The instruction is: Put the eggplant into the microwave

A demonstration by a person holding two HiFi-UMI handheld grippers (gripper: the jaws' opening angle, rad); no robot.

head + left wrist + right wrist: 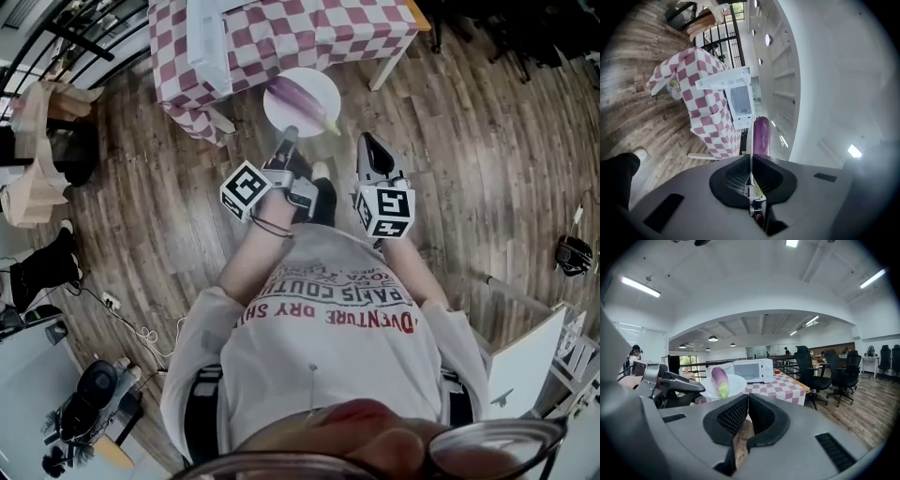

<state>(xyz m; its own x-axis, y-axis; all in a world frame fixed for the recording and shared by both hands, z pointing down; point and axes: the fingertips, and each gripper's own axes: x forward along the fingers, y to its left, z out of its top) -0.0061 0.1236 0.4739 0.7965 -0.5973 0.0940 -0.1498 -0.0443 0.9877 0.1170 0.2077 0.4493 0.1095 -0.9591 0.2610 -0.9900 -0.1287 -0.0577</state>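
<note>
A purple eggplant (298, 101) with a green stem end lies on a white plate (314, 82). My left gripper (287, 141) is shut on the plate's near rim and holds it level above the wood floor. In the left gripper view the plate (751, 140) shows edge-on as a thin white line between the jaws, with the eggplant (761, 136) beyond it. The white microwave (208, 37) stands on the checked table ahead; in the right gripper view the microwave (750, 370) looks shut. My right gripper (373, 145) is shut and empty, just right of the plate.
The table (281, 28) with its red-and-white checked cloth stands just beyond the plate. Black office chairs (811, 373) stand to the right of it. A dark bag (94, 394) and cables lie on the floor behind left, and a white cabinet (525, 356) stands behind right.
</note>
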